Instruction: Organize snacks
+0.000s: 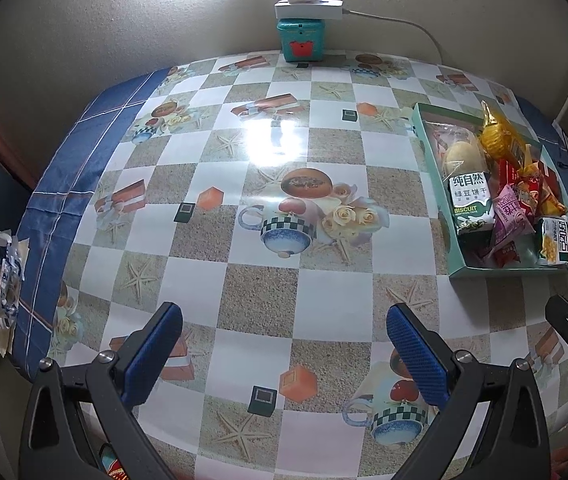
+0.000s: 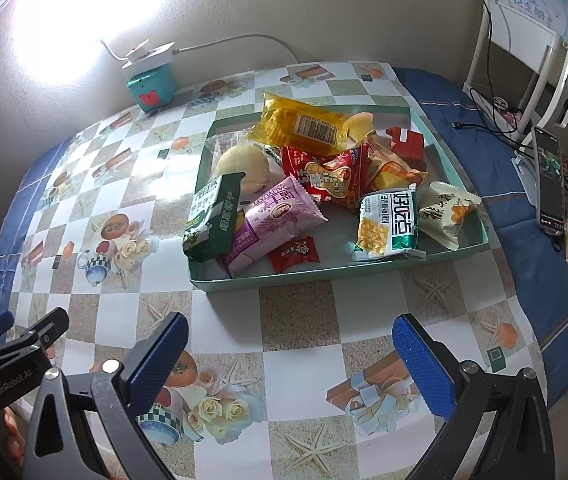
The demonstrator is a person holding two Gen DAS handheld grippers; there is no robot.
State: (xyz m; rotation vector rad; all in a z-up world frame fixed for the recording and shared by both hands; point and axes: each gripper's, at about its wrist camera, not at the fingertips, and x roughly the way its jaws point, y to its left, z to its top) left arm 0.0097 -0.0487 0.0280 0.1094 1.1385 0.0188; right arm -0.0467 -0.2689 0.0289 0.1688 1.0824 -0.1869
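Both handheld grippers hover above a checkered tablecloth (image 1: 267, 300) printed with starfish and teacups, each with its blue-padded jaws spread wide and holding nothing. The left gripper (image 1: 284, 352) faces bare cloth, with the right gripper's black body at its far right edge. Ahead of the right gripper (image 2: 290, 354), just beyond its fingertips, sits a shallow green tray (image 2: 324, 276) piled with wrapped snacks. Nearest the jaws lie a small red candy (image 2: 295, 255) and a green-and-white corn snack pack (image 2: 388, 222); a green biscuit pack (image 2: 213, 216) leans at the tray's left, touching a purple packet (image 2: 271, 220). Behind them rest a red peanut bag (image 2: 330, 178) and a yellow packet (image 2: 304, 124). Farther back, against the wall, a teal box (image 2: 151, 87) carries a white power strip (image 2: 149, 53) under a glaring lamp.
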